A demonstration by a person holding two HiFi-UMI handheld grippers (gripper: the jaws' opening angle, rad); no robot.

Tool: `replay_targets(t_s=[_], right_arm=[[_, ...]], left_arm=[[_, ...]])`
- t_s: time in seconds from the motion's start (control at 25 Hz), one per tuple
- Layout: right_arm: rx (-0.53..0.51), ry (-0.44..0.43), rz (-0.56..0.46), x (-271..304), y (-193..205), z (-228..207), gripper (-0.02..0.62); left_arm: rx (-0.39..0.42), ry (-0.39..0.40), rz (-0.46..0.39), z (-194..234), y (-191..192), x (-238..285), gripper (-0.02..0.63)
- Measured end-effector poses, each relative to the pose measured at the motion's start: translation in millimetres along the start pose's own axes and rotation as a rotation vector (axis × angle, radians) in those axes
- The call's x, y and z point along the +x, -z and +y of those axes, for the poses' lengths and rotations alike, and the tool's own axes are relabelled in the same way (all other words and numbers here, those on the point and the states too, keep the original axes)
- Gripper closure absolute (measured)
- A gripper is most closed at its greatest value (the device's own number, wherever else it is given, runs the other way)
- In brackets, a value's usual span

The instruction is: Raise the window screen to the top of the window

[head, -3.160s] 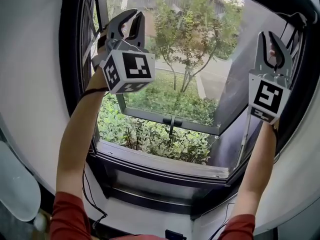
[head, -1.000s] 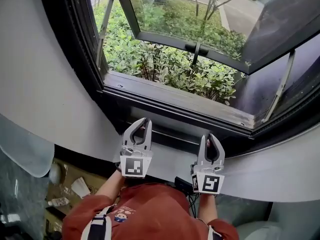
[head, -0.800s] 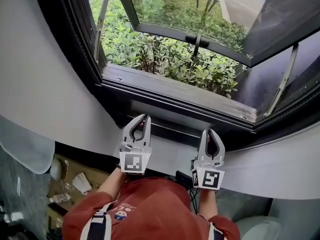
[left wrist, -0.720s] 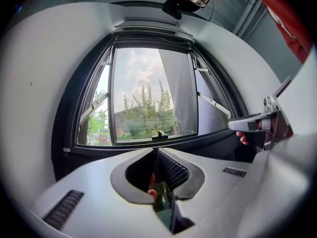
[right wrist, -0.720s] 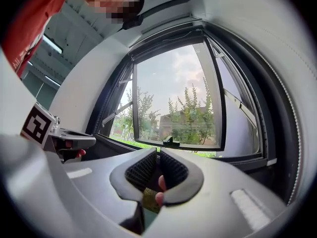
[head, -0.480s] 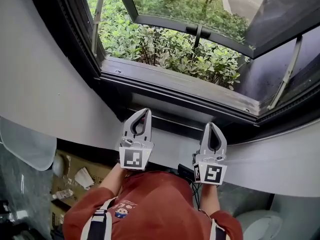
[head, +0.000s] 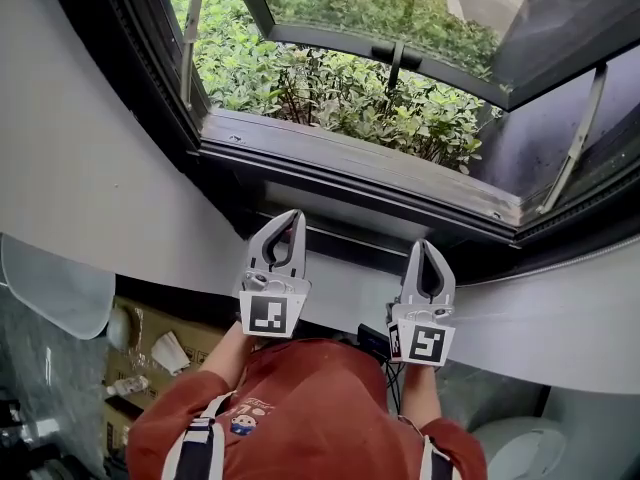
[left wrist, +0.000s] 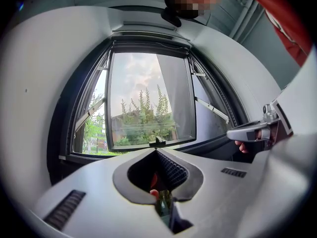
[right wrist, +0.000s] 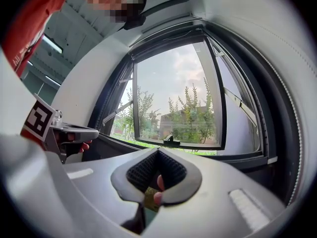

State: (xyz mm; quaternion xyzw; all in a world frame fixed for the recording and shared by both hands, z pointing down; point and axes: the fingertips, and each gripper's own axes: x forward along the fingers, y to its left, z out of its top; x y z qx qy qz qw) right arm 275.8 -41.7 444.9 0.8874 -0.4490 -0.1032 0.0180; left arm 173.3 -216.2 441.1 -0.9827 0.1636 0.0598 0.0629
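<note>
Open window (head: 160, 78) above a grey wall (head: 90, 168), shrubs (head: 330, 88) outside. Below the sill (head: 350, 163), left gripper (head: 291, 216) and right gripper (head: 426, 247), both with jaws closed, gripping nothing.

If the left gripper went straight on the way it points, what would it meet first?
Probably the window's lower frame, just ahead of the left gripper's shut jaws; depth is unclear.

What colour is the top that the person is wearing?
The top is rust red, seen best in the head view.
</note>
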Motion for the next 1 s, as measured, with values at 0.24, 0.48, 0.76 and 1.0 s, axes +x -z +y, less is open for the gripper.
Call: replay_targets(t_s=[0.24,0.48,0.76,1.0], right_arm=[[-0.008,-0.008,-0.004,0.8,-2.0,2.0,0.586],[-0.016,-0.012,-0.004,2.9,-2.4,1.6,0.586],[-0.024,-0.012,-0.008,2.2,-4.7,-0.5,0.586],[-0.031,-0.010,-0.007,2.4,-4.5,-1.7,0.586]], left_arm=[[0.007,0.003,0.003,-1.9,-0.5,-0.4,0.600],[0.004,0.007,0.000,-3.8,-0.9,-0.4,0.600],[0.003,0.011,-0.005,-6.8,-3.9,-0.3,0.600],[0.002,0.017,-0.008,-8.6,-4.7,1.7,0.600]])
